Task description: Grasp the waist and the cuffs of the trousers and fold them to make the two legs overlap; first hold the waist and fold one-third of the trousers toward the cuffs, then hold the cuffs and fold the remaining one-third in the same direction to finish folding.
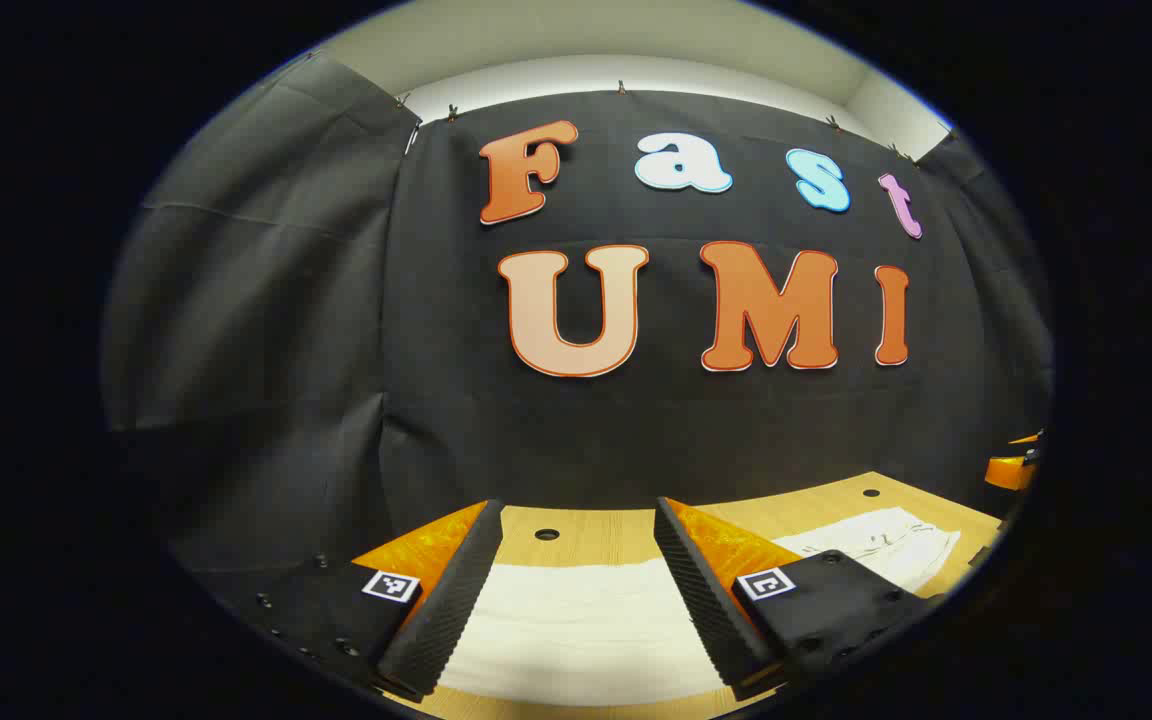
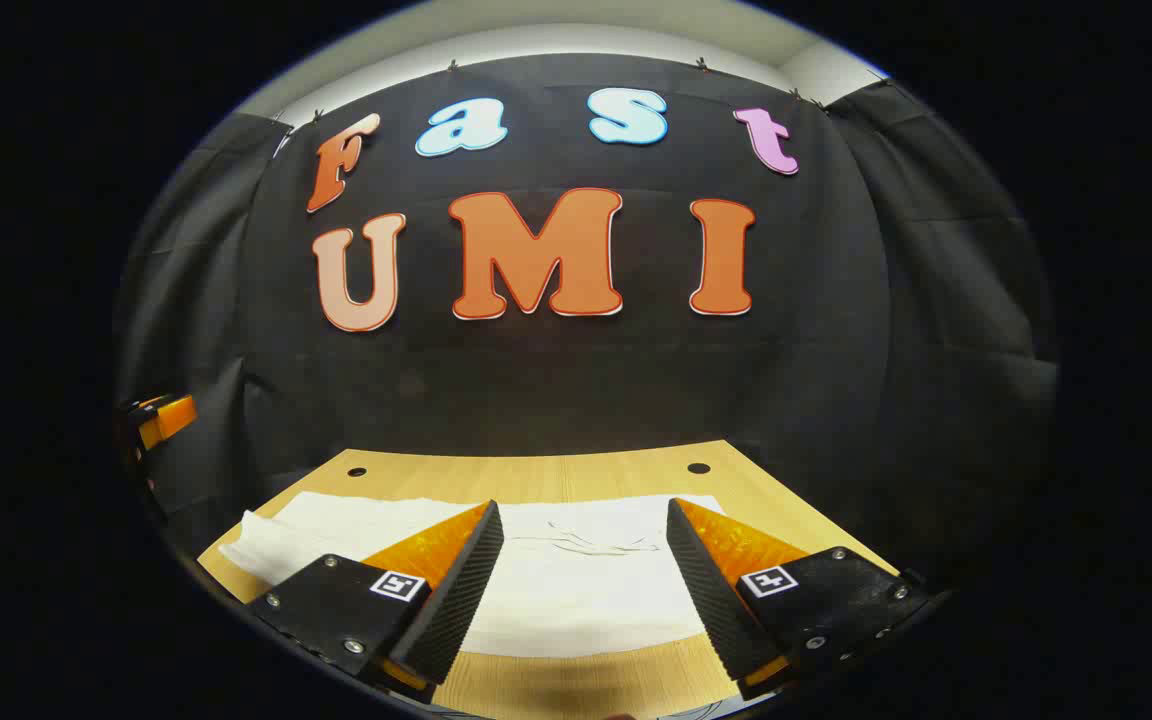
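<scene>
Overhead of nothing much, the black cloth wall [image 1: 266, 330] stood behind everything, draped in folds across the back and sides of the booth. Below it ran the wooden table [image 2: 536, 470], pale and flat, with small dark holes near its far edge. Across the table lay the white trousers [image 2: 576, 590], spread flat and reaching nearly from side to side; in the left gripper view the same trousers [image 1: 576, 620] stretched off toward the right, where the cloth looked rumpled, and in the right gripper view a creased patch with what seemed a drawstring sat near the middle. The left gripper [image 1: 576, 590] hung just above the cloth with its jaws spread wide, nothing between them, the white fabric showing plainly in the gap. The right gripper [image 2: 586, 590] was likewise held wide apart over the trousers, gripping nothing. Whether the fingertips touched the cloth I could not tell. At the far right edge of the left gripper view a bit of the other gripper peeked in, and the right gripper view caught the left one at its far left edge.
</scene>
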{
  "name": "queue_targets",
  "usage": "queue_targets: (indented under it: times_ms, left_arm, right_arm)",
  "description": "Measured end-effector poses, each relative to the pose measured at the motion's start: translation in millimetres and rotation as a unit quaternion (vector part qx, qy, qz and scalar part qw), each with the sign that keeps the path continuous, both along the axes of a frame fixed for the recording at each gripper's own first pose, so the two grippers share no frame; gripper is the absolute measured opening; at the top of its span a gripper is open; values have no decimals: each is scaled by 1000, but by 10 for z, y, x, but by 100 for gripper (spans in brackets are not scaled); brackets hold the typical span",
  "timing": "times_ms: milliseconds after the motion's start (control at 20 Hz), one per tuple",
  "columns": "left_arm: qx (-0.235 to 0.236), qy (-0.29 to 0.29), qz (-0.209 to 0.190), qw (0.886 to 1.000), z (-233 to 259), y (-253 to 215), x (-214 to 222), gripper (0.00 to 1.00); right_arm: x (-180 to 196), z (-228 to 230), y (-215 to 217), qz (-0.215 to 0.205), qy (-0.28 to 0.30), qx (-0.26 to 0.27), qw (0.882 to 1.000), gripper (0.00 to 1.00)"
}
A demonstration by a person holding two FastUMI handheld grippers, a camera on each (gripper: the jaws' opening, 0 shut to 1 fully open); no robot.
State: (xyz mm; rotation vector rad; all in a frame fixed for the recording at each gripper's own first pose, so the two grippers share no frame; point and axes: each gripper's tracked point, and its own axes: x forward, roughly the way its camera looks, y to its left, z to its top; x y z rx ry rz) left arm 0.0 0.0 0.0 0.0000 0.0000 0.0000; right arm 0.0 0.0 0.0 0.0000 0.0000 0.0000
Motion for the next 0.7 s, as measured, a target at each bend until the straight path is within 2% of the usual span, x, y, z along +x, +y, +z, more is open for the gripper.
queue_targets:
  times_ms: [200,700]
  left_arm:
    - [2,0,4,1000,59,-110,46,99]
    - [8,-3,47,999,214,-346,153,100]
  right_arm:
    - [120,28,-168,2,1,7,1000,99]
    - [534,58,-515,29,17,16,999,99]
